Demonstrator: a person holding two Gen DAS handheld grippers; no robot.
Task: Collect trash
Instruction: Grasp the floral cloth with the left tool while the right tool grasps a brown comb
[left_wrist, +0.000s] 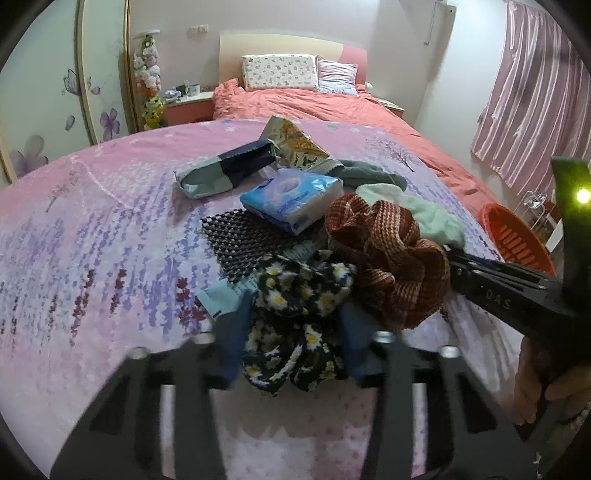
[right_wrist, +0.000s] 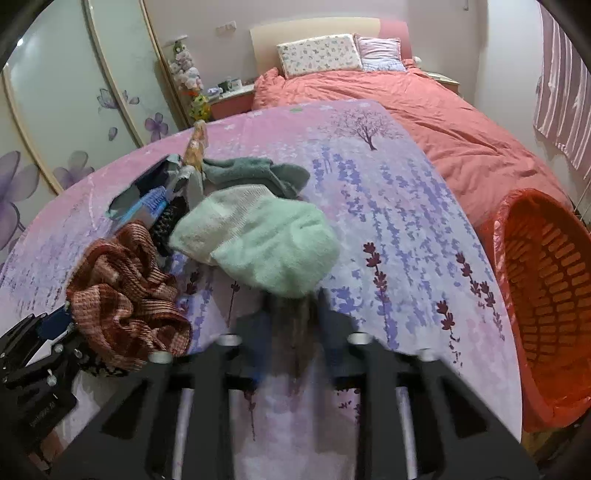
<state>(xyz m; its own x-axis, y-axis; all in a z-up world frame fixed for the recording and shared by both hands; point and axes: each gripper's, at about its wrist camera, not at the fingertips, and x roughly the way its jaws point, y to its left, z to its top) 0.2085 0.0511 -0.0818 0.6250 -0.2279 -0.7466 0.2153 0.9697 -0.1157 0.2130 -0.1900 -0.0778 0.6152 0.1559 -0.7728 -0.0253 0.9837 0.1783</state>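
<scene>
Risk: left gripper (left_wrist: 291, 347), jaws clamped on black daisy-print fleece cloth (left_wrist: 295, 295), may bin laundry as trash; right gripper (right_wrist: 291, 332), jaws apart and empty, nears pale green fuzzy sock (right_wrist: 266, 240)

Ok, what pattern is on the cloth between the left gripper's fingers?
Black with white, yellow-centred daisies on the cloth; the left wrist view shows it best, between the left gripper fingers.
</scene>
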